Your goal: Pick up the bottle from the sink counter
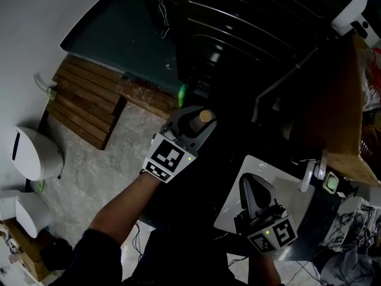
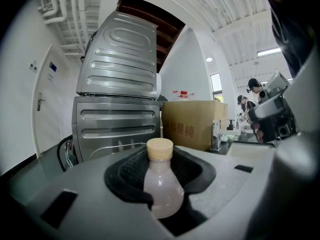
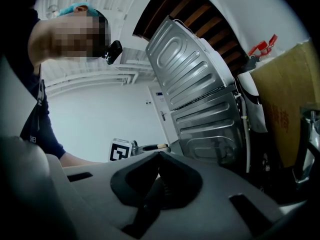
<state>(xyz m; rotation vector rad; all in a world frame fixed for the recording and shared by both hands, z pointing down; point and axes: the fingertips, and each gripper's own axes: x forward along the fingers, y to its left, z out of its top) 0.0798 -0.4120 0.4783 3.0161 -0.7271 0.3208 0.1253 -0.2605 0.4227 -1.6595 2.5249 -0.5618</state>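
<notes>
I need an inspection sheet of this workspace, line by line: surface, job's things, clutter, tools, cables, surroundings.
Surface: white sink counter, faucet at its edge.
Job's things: bottle with tan cap, upright, held away from the counter.
Clutter: cardboard box beside the faucet.
Tools: left tool shut on the bottle; right tool shut, empty.
Cables: loose wires beside the ribbed metal cabinet.
Surroundings: wooden slat mat on the floor; people in the background.

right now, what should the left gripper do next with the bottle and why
Probably lift a little higher with the grip unchanged: the left gripper is shut on the bottle below its cap, and the right gripper is shut, empty.
</notes>
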